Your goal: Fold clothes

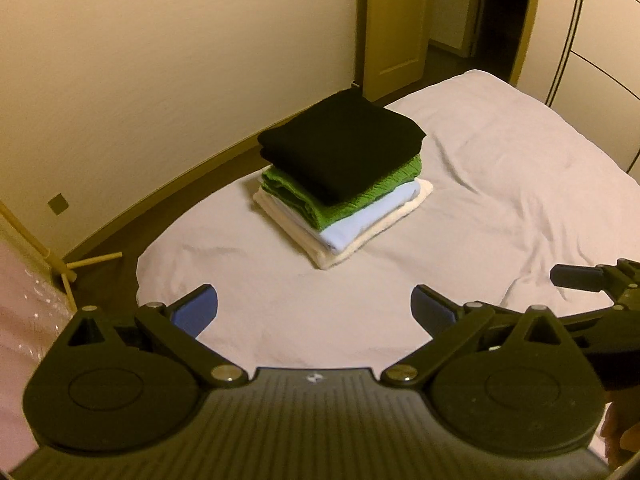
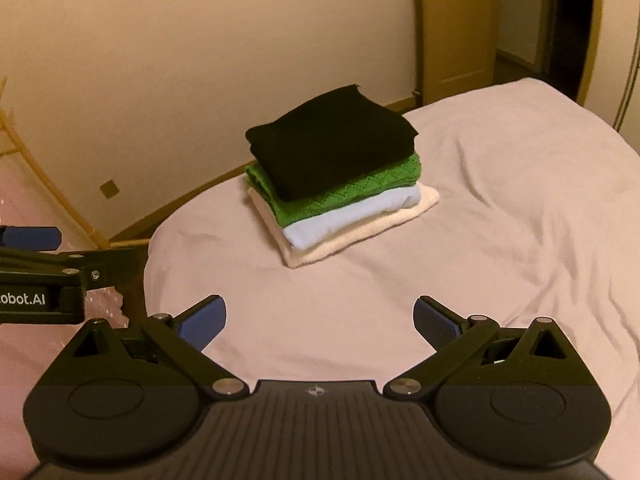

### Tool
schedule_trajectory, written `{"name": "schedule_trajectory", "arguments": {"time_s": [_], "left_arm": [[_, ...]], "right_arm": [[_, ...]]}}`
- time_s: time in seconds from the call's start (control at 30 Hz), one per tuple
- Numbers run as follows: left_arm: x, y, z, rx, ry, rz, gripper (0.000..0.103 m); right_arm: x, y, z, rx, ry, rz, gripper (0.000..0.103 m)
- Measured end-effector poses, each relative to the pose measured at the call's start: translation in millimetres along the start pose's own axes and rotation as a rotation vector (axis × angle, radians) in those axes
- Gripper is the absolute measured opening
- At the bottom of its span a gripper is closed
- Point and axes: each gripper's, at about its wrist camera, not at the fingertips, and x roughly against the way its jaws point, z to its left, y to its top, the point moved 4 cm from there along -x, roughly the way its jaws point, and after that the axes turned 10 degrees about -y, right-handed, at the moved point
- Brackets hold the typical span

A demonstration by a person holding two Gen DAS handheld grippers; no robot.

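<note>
A stack of folded clothes sits on the white bed [image 1: 500, 168] [image 2: 520, 200]. On top lies a black garment [image 1: 340, 140] [image 2: 328, 148], under it a green knit [image 1: 352, 200] [image 2: 348, 196], then a pale blue piece [image 1: 368, 224] [image 2: 348, 220] and a cream one [image 1: 360, 248] [image 2: 360, 236] at the bottom. My left gripper [image 1: 314, 312] hovers well short of the stack, jaws wide open and empty. My right gripper [image 2: 320, 324] is likewise open and empty, equally short of the stack. Each gripper shows at the edge of the other's view.
A cream wall [image 1: 160, 80] runs behind the bed with a strip of dark floor between. A door [image 1: 396, 20] stands at the back. A wooden rack [image 1: 52, 256] and pink plastic wrap [image 1: 24, 312] are at the left. A hand [image 1: 624, 440] shows at the lower right.
</note>
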Motion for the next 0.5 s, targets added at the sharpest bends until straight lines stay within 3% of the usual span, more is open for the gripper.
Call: {"name": "schedule_trajectory", "arguments": {"time_s": [0.23,0.5], "left_arm": [[-12.7,-9.5,-30.2,0.066,0.004,0.026,0.102],[-37.4,-12.4,-52.6,0.084,0.090,0.063,0.102]], "right_arm": [[-7.3,-4.4,-27.5,0.058,0.007,0.009,0.103],[-31.5,-6.0,-66.3,0.056,-0.014,0.046,0.103]]}}
